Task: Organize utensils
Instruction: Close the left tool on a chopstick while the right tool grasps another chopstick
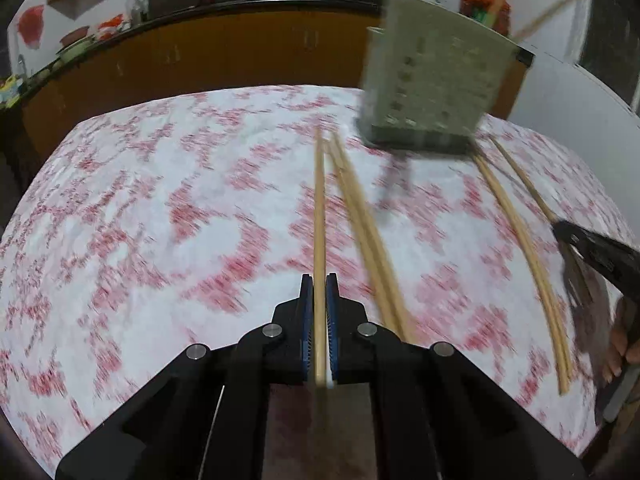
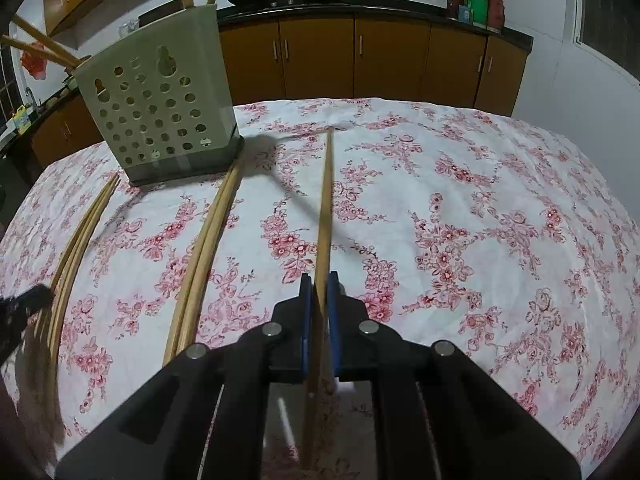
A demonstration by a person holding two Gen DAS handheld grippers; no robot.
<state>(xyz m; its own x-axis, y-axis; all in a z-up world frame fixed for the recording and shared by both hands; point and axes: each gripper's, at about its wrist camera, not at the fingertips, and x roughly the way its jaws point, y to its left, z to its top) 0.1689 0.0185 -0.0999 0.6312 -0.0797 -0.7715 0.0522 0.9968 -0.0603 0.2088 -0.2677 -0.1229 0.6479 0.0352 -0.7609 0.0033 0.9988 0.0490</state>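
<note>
Now one chopstick (image 1: 319, 216) was pinched by left gripper (image 1: 319, 280), another (image 2: 326, 208) by right gripper (image 2: 319, 280); holder (image 2: 160, 112) should be approached tip-first, steadily.

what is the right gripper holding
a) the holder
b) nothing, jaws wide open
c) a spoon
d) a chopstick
d: in the right wrist view the right gripper is shut on a single chopstick that runs forward between its pads, while the holder stands apart on the tablecloth.
</note>
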